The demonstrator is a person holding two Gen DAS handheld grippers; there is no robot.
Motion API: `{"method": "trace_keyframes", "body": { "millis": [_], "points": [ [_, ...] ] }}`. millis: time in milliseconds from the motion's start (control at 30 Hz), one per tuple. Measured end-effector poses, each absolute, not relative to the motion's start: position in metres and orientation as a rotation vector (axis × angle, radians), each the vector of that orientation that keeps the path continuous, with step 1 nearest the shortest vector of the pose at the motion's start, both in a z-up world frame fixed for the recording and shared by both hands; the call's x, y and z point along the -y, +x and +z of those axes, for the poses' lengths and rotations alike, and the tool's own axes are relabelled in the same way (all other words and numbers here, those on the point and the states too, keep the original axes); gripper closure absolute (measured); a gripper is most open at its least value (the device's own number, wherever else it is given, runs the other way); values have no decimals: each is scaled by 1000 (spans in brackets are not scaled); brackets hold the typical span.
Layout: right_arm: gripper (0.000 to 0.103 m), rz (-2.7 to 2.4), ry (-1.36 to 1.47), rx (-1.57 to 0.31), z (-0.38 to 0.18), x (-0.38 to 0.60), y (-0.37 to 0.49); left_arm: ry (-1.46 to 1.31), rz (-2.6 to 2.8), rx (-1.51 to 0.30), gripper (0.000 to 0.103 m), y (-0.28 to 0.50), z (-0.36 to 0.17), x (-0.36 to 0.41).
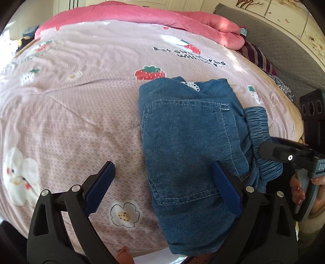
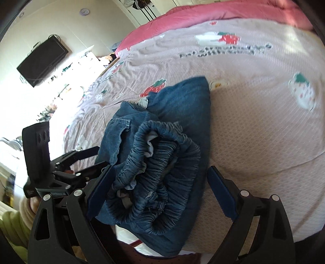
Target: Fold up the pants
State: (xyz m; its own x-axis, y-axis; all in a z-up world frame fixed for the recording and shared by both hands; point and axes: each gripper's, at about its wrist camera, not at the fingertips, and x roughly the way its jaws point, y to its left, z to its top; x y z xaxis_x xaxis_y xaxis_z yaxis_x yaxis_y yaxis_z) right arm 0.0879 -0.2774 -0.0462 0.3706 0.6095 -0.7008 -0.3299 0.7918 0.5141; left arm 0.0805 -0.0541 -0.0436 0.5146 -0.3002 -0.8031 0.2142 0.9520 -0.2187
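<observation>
The blue denim pants (image 1: pixel 186 138) lie folded in a compact bundle on the pink bedsheet (image 1: pixel 81 113), back pocket up, near the bed's front edge. My left gripper (image 1: pixel 162 182) is open, its jaws wide, its right finger over the pants' left part. In the right wrist view the pants (image 2: pixel 162 162) show their gathered elastic waistband toward me. My right gripper (image 2: pixel 160 190) is open, its jaws on either side of the waistband. The right gripper also shows at the right of the left wrist view (image 1: pixel 284 154), by the waistband. The left gripper shows in the right wrist view (image 2: pixel 81 162).
A pink quilt (image 1: pixel 142 14) is bunched along the far side of the bed. A striped cloth (image 1: pixel 258 56) and a grey cover (image 1: pixel 284 50) lie at the far right. A wall television (image 2: pixel 42 61) hangs on the left.
</observation>
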Motion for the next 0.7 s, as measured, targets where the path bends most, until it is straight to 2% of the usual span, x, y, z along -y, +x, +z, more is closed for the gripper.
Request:
{"method": "trace_keyframes", "body": {
  "millis": [167, 300, 400, 467, 533, 667, 700],
  "points": [
    [13, 621, 348, -1027, -54, 278, 91, -120, -318, -991, 13, 82, -46, 53],
    [33, 616, 312, -1011, -52, 274, 89, -125, -317, -1001, 16, 83, -48, 55],
    [43, 613, 287, -1010, -51, 271, 87, -125, -339, -1009, 33, 82, -47, 59],
    [48, 606, 271, -1004, -49, 269, 85, -147, -378, -1017, 52, 82, -46, 61],
    [53, 597, 237, -990, -46, 266, 82, -169, -391, -1024, 56, 81, -47, 61],
    [58, 578, 151, -944, -36, 255, 72, -160, -384, -1006, 74, 77, -40, 64],
    [60, 574, 125, -929, -33, 252, 70, -147, -377, -996, 76, 75, -38, 65]
  ]
}}
